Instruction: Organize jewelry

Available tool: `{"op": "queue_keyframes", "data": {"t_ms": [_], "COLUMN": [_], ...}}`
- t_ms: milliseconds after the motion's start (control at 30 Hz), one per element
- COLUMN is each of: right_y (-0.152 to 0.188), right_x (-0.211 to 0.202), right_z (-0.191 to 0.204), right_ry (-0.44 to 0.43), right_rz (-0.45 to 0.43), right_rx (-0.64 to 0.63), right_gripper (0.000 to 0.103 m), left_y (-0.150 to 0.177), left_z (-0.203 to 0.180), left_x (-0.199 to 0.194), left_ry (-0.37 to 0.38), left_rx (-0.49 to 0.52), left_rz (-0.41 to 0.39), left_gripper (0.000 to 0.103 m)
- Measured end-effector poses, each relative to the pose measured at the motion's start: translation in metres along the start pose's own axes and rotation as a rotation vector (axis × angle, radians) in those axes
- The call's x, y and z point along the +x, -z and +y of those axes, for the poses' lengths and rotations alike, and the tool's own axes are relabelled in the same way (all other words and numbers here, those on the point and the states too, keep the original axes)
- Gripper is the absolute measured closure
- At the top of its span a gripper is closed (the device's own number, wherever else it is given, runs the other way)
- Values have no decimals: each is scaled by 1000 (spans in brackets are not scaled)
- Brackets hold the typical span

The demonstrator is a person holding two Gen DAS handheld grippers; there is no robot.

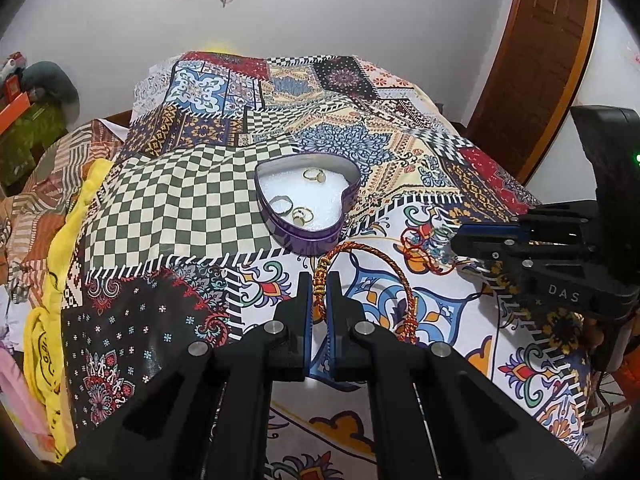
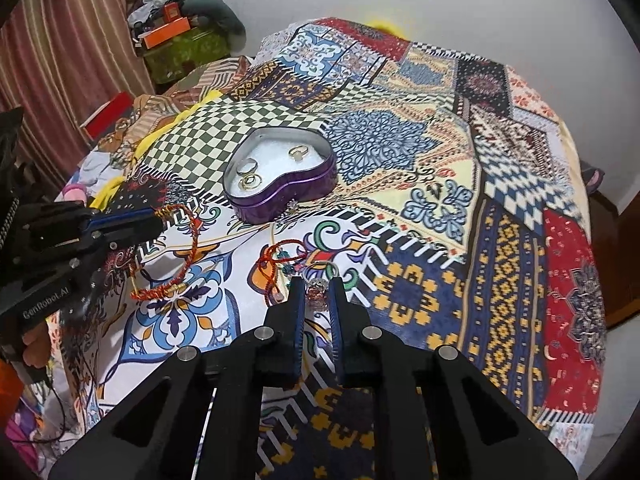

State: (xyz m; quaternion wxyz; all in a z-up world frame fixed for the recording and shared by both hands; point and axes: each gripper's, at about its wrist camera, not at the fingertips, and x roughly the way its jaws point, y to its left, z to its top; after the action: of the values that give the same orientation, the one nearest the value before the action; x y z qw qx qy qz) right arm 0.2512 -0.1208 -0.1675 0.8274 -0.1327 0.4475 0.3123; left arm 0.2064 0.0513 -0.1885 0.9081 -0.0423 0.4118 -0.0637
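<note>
A purple heart-shaped tin (image 1: 316,236) (image 2: 280,204) stands open on the patterned bedspread with three rings (image 1: 298,214) (image 2: 250,180) on its white lining. My left gripper (image 1: 319,286) (image 2: 158,216) is shut on the knot of a red-and-gold cord bracelet (image 1: 408,300) (image 2: 190,252), just in front of the tin. My right gripper (image 2: 318,290) (image 1: 456,240) is shut on a small jewelled ring (image 2: 317,292), right of the bracelet. A thin red thread bracelet (image 2: 272,260) (image 1: 416,240) lies beside it.
The patchwork bedspread (image 2: 500,200) (image 1: 180,200) covers the bed. Yellow cloth (image 1: 60,264) and clutter lie along the left edge. A wooden door (image 1: 536,60) stands at the right. A small sparkly piece (image 2: 292,205) lies against the tin's front.
</note>
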Motion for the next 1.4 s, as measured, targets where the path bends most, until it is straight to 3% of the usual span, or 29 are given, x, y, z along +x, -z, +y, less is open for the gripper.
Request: {"op": "queue_keyframes", "data": {"t_ms": [767, 1100, 1400], "right_y": [-46, -70, -87], "right_x": [-26, -5, 23], "right_z": [4, 4, 7], "right_ry": [-20, -52, -93], "right_rz": [-138, -135, -97], "right_rx": [2, 3, -1], "right_gripper": [93, 93, 93], "left_y": [-33, -57, -67], "left_z": [25, 37, 41], "left_x": [-13, 9, 46], "left_ry": [-36, -57, -46], "left_rx": [-45, -33, -29], "left_rz": [-82, -86, -38], "left_gripper": [99, 99, 99]}}
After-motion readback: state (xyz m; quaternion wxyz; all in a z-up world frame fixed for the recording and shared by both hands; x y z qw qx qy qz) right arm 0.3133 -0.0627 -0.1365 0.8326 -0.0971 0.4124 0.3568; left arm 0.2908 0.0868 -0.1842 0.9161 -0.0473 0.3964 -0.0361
